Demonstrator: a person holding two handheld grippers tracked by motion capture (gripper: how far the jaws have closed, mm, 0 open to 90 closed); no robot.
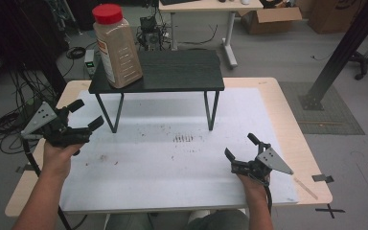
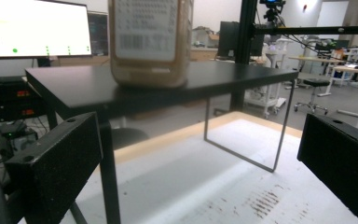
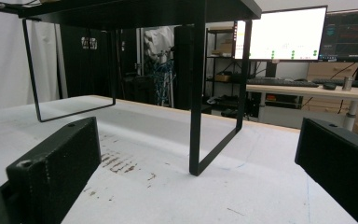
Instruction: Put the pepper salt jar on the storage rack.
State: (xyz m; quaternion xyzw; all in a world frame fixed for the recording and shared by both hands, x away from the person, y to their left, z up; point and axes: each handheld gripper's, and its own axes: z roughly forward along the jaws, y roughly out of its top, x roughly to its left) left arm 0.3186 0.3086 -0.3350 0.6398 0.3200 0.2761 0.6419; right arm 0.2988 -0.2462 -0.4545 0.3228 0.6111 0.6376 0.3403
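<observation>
A tall clear jar (image 1: 117,45) of tan granules with a red lid stands on the left end of a low black shelf (image 1: 182,72). The left gripper view shows the jar (image 2: 150,44) from below, on the shelf top (image 2: 205,79). My left gripper (image 1: 85,116) is held above the table's left edge, open and empty, level with the shelf's left legs. At the table's front right my right gripper (image 1: 242,147) is open and empty too, low over the mat. Its view looks at the shelf's right leg frame (image 3: 196,107).
The shelf stands at the back of a white mat (image 1: 182,163) on a wooden table (image 1: 292,134). Rust-coloured marks (image 1: 183,139) stain the mat's middle. A black post (image 1: 340,52) rises at the right. Monitors (image 2: 37,28) and desks lie beyond.
</observation>
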